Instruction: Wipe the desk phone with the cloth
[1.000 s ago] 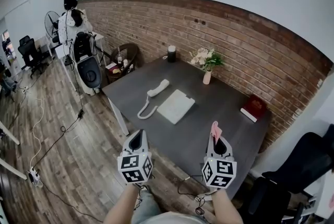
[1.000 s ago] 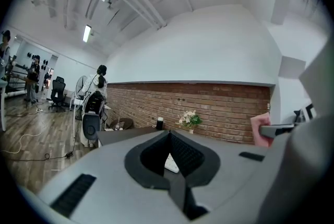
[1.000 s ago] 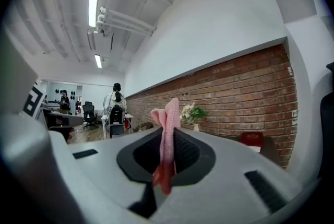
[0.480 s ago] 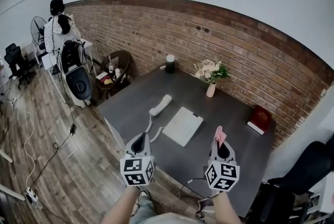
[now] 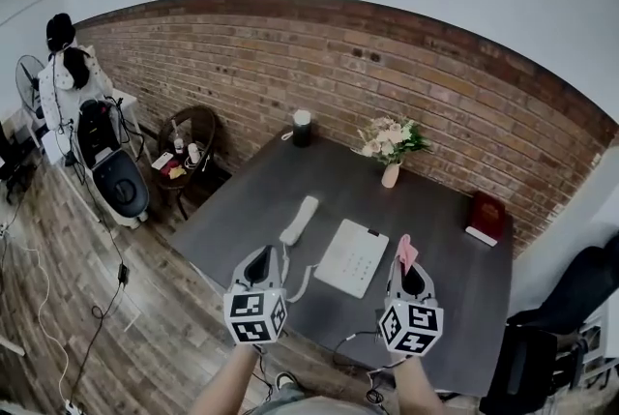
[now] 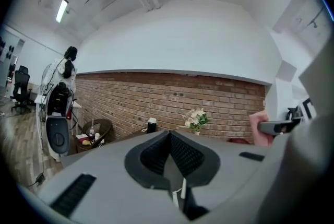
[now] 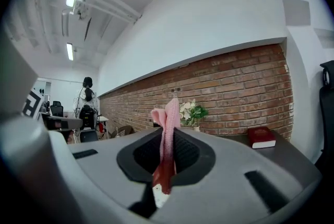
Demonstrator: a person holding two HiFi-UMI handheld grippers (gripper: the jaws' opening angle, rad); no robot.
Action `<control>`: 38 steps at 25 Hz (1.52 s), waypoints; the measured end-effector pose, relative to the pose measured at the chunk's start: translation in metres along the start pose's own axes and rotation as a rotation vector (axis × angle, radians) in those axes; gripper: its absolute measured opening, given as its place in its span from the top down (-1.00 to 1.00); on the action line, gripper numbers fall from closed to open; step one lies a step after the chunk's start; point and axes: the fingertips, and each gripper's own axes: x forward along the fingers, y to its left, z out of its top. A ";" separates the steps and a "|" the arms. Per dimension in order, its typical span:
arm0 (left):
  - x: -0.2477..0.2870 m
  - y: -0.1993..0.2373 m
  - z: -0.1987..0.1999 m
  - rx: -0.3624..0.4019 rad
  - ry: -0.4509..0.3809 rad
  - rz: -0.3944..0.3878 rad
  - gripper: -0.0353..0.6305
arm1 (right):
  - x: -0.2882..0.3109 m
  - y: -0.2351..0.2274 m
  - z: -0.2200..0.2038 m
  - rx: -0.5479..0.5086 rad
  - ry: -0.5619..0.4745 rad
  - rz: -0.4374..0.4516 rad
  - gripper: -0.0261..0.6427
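Handset (image 5: 299, 220) lies at 9 o'clock of the phone (image 5: 353, 257), pointing 1 o'clock. Right gripper (image 5: 407, 272) clamps the upright cloth (image 7: 168, 118), whose red lower end shows only in that gripper's view; left gripper (image 6: 169, 150) has its jaws together.

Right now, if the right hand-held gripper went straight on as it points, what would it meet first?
Likely the vase of flowers, dead ahead of the right hand-held gripper past its pink cloth; depth unclear.

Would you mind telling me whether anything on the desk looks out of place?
The handset lies off the phone base, flat on the desk to the base's left, rather than in its cradle. Nothing else stands out.
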 end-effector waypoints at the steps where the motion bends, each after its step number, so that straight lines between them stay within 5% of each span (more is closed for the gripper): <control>1: 0.008 0.005 -0.001 0.007 0.005 -0.015 0.90 | 0.004 0.003 -0.001 -0.004 0.003 -0.013 0.86; 14: 0.071 0.031 -0.029 -0.021 0.080 -0.074 0.90 | 0.041 0.004 -0.029 -0.046 0.093 -0.077 0.86; 20: 0.082 0.026 -0.018 0.026 0.067 -0.111 0.90 | 0.046 0.006 -0.024 -0.049 0.088 -0.092 0.86; 38: 0.099 0.057 -0.064 -0.013 0.154 -0.045 0.90 | 0.090 0.019 -0.068 -0.164 0.245 -0.001 0.86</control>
